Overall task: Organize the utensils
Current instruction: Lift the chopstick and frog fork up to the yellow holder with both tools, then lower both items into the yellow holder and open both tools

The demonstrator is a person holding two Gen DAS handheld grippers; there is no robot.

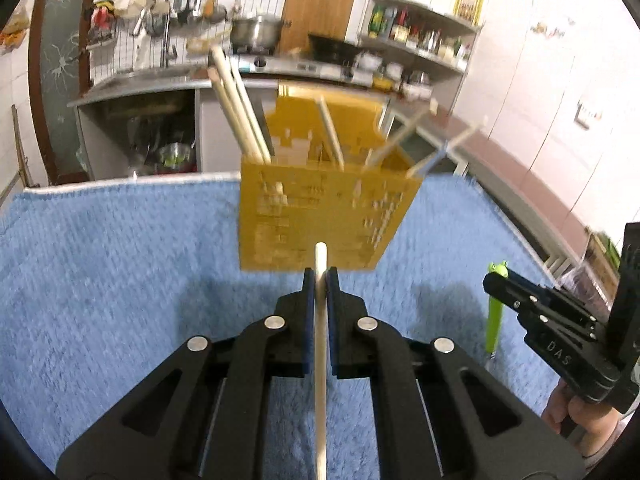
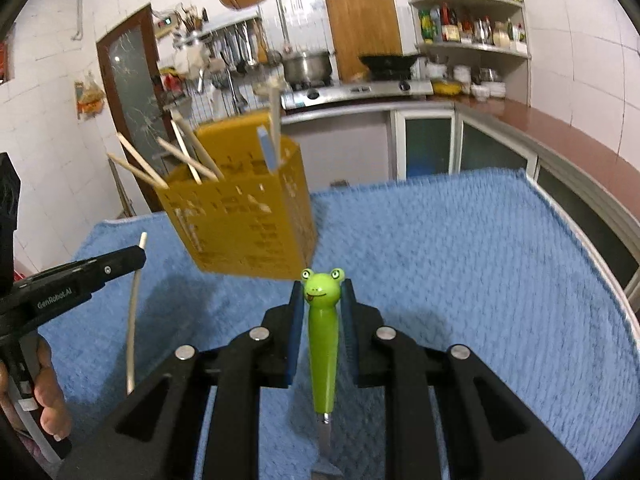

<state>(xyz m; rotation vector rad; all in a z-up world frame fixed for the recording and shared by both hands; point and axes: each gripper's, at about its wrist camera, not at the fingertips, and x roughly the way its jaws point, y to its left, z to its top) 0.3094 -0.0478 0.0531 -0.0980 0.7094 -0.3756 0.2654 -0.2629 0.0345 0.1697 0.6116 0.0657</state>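
Observation:
A yellow perforated utensil holder (image 1: 320, 208) (image 2: 244, 216) stands on the blue towel (image 1: 120, 280) (image 2: 460, 260), with several chopsticks (image 1: 236, 108) (image 2: 192, 152) leaning out of it. My left gripper (image 1: 320, 276) (image 2: 138, 258) is shut on a pale wooden chopstick (image 1: 320, 360) (image 2: 134, 312), lifted just short of the holder. My right gripper (image 2: 322, 292) (image 1: 494, 284) is shut on a utensil with a green frog-head handle (image 2: 322, 320) (image 1: 494, 320); its metal end hangs down toward the towel.
Behind the towel runs a kitchen counter with a stove (image 2: 356, 90), a steel pot (image 1: 254, 32) and a sink (image 1: 152, 74). A shelf of bottles (image 2: 472, 28) is at the back right. A brown counter (image 2: 580, 144) runs along the right edge.

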